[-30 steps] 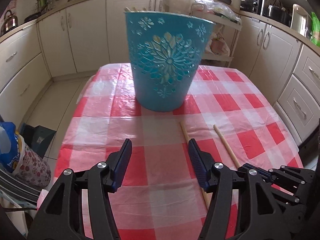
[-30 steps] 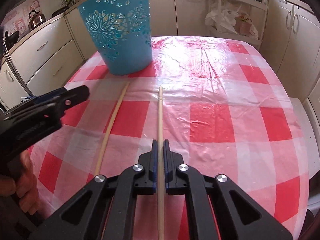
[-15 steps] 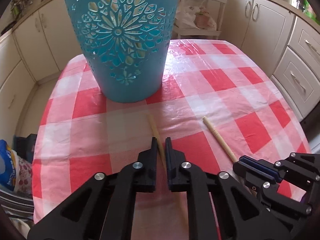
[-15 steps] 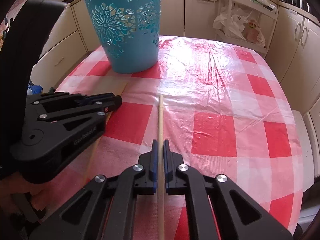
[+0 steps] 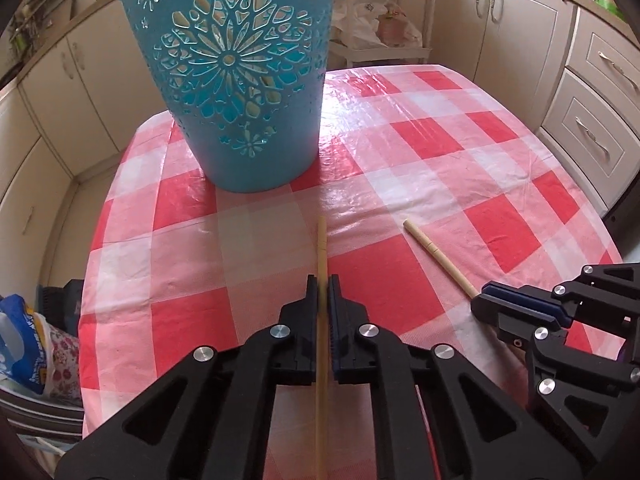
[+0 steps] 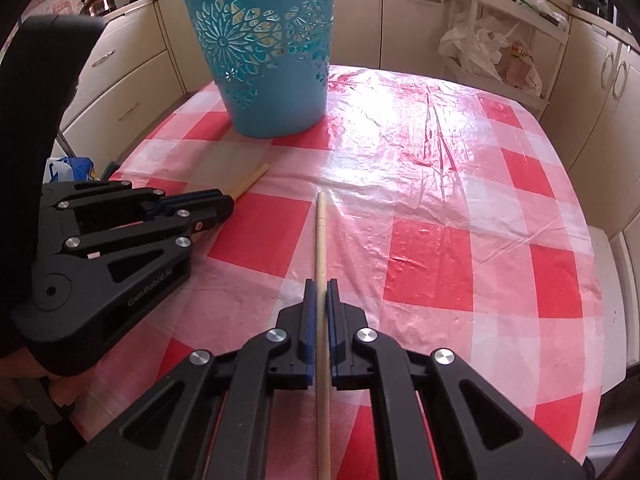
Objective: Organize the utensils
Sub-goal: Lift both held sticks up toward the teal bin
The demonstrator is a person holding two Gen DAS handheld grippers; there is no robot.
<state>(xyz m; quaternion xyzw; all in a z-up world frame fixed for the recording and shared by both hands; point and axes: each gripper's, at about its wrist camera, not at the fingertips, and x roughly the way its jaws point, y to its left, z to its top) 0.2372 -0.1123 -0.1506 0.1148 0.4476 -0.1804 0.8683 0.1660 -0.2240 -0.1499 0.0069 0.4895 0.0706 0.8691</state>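
Note:
A blue cut-out basket (image 5: 244, 80) stands on the red-checked table, also in the right wrist view (image 6: 268, 48). My left gripper (image 5: 321, 286) is shut on a wooden chopstick (image 5: 321, 248) that points toward the basket. My right gripper (image 6: 320, 288) is shut on a second wooden chopstick (image 6: 321, 236). In the left wrist view the right gripper (image 5: 486, 305) and its chopstick (image 5: 436, 257) are at the right. In the right wrist view the left gripper (image 6: 228, 204) and its chopstick tip (image 6: 252, 178) are at the left.
The checked tablecloth (image 5: 460, 160) covers the table, with edges falling off left and right. Cream kitchen cabinets (image 5: 600, 92) surround it. A wire shelf with plastic bags (image 6: 492, 52) stands behind the table. Bags (image 5: 28, 352) lie on the floor at the left.
My left gripper has closed on the left chopstick, turned it straight ahead and moved closer to the basket. My right gripper has kept its chopstick and moved forward.

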